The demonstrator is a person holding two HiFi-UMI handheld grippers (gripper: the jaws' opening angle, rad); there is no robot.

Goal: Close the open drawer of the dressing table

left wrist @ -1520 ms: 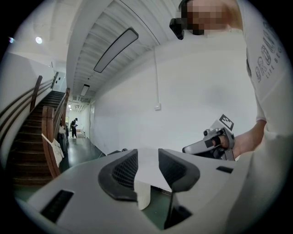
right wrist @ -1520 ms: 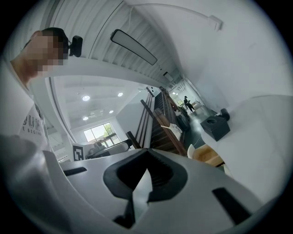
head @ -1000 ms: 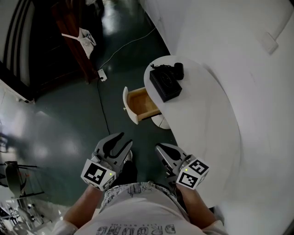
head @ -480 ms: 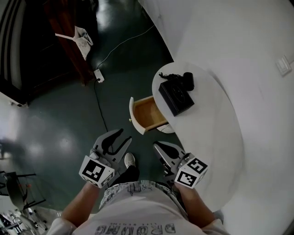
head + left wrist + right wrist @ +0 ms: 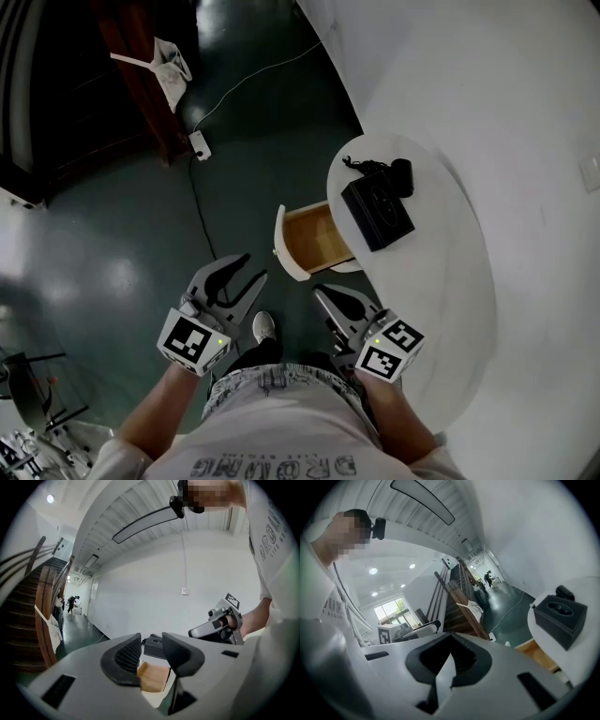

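Observation:
The white dressing table (image 5: 441, 281) stands against the wall on the right. Its drawer (image 5: 314, 239) is pulled out to the left, showing a bare wooden inside and a white front (image 5: 284, 246). A black box (image 5: 377, 212) sits on the tabletop. My left gripper (image 5: 255, 266) is open and holds nothing, just short of the drawer front. Its own view looks between the jaws at the drawer (image 5: 152, 677). My right gripper (image 5: 323, 296) is shut and holds nothing, below the drawer and next to the table edge. The right gripper view shows the box (image 5: 560, 613) and the drawer (image 5: 539, 656).
A dark green floor (image 5: 112, 234) spreads to the left. A white cable with a plug block (image 5: 198, 144) runs across it toward the table. A dark wooden stair post with a pale cloth (image 5: 164, 58) stands at the top left. My shoe (image 5: 264, 326) shows between the grippers.
The view has shifted, so the table and drawer sit further right and lower in the frame, nearer my grippers. The drawer stays open. Both grippers keep their pose.

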